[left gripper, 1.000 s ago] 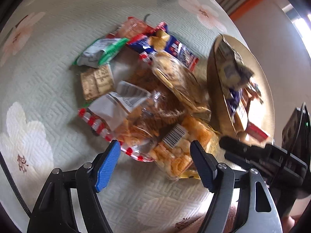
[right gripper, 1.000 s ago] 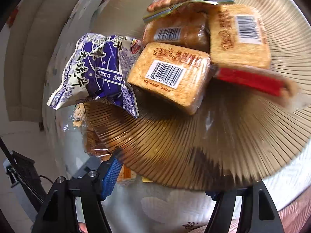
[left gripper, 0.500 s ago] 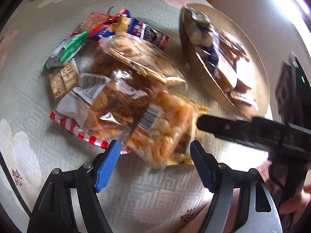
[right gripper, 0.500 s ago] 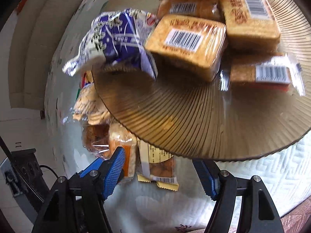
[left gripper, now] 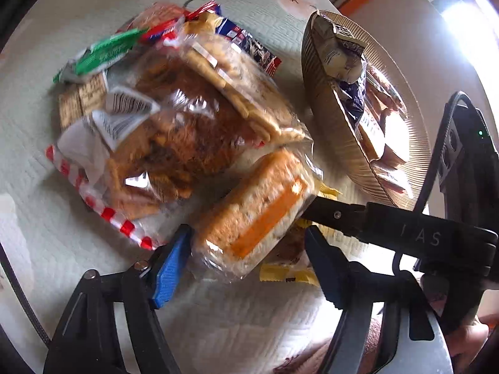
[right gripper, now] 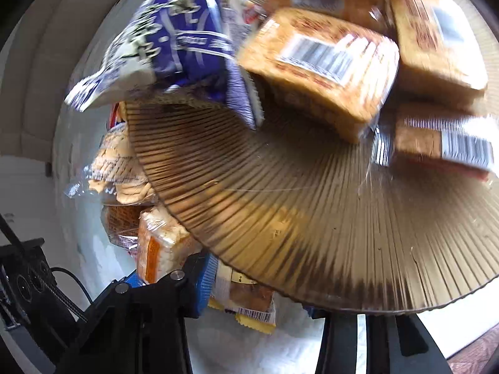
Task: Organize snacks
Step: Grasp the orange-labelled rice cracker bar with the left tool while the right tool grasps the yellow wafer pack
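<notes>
A pile of wrapped snacks (left gripper: 174,118) lies on the quilted table cover. My left gripper (left gripper: 246,261) is open, its blue fingers on either side of a clear-wrapped rice cracker pack with an orange label (left gripper: 255,215). A ribbed gold plate (left gripper: 336,131) to the right holds a purple bag (right gripper: 174,43) and several wrapped cakes (right gripper: 318,62). My right gripper (right gripper: 259,299) is open around a yellow-edged snack packet (right gripper: 246,305) that lies partly under the plate's rim (right gripper: 280,218). Its right finger is mostly hidden by the plate.
The right gripper's black body (left gripper: 405,227) reaches in beside the left gripper's right finger. A green wrapper (left gripper: 103,56) and a red-and-white striped bag (left gripper: 106,212) lie at the pile's left side. A wall (left gripper: 405,6) stands behind the table.
My left gripper has moved forward, so the orange-label pack now sits between its fingers. My right gripper has moved in under the plate's rim toward the yellow-edged packet.
</notes>
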The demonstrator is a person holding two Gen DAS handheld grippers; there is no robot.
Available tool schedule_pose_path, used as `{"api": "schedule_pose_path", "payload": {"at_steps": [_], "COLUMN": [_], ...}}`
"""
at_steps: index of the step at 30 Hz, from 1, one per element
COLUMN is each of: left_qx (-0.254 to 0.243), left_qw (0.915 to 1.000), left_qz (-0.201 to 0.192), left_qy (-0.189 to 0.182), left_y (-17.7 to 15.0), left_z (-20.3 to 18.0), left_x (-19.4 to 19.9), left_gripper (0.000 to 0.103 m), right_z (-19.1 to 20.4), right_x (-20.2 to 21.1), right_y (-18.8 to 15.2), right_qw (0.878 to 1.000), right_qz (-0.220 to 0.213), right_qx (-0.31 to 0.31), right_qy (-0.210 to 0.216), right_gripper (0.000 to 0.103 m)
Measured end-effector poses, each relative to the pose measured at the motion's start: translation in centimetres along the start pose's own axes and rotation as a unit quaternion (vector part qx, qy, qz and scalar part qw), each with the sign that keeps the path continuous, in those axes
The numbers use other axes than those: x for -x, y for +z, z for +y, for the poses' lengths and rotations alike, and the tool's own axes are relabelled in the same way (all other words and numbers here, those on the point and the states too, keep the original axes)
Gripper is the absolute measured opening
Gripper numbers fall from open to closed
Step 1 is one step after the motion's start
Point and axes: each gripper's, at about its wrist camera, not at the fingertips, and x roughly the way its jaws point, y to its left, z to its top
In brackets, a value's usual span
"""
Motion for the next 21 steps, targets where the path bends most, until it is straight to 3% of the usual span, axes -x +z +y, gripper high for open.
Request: {"api": "schedule_pose_path", "payload": {"at_steps": [1,2,3,7,11,13,14,16,17,18,21], "left_qx": [0.01,0.017,0.035,0.069,0.072,0.065,0.064,0.043,0.027,0.001,-0.05], "left_qw": [0.9999,0.9998,0.9992,0.9975,0.997,0.995,0.9952,0.9971,0.9973,0.9972,0.9941], "left_qz": [0.002,0.003,0.017,0.009,0.006,0.004,-0.006,-0.038,-0.05,-0.055,-0.055], "left_qy": [-0.002,0.003,0.011,0.005,0.027,0.075,0.073,0.049,0.046,0.051,0.079], "left_y": [-0.3,-0.9,-1.2,-2.1,-3.1,-3.7,-4.3,-5.1,-5.2,-5.0,-4.2], "left_z": [0.3,0.7,1.3,2.4,2.5,2.6,2.6,1.9,1.4,0.3,-1.7], "left_x": [0.1,0.1,-0.1,0.7,2.4,3.4,4.1,5.6,6.2,6.8,7.1], "left_gripper": [0.06,0.043,0.037,0.03,0.03,0.03,0.028,0.031,0.038,0.046,0.051], "right_z": [0.4,0.6,0.8,0.5,0.7,1.4,1.7,2.0,1.8,1.8,0.7], "right_x": [-0.1,-0.1,0.0,0.4,0.0,-0.3,-0.6,-0.9,-1.0,-1.2,-1.1], "right_y": [-0.1,-0.3,-0.5,-1.4,-2.0,-1.9,-1.9,-2.1,-2.1,-2.1,-2.0], "right_qw": [1.0,1.0,1.0,1.0,1.0,1.0,1.0,0.999,0.999,0.999,0.999], "right_qz": [-0.002,-0.004,-0.005,0.001,0.003,0.01,0.014,0.02,0.022,0.023,0.026], "right_qx": [0.004,0.005,0.003,-0.01,0.003,0.012,0.015,0.018,0.016,0.01,-0.009], "right_qy": [-0.001,0.003,0.007,0.021,0.023,0.02,0.017,0.016,0.019,0.023,0.039], "right_gripper": [0.043,0.04,0.04,0.04,0.04,0.04,0.04,0.04,0.04,0.04,0.04]}}
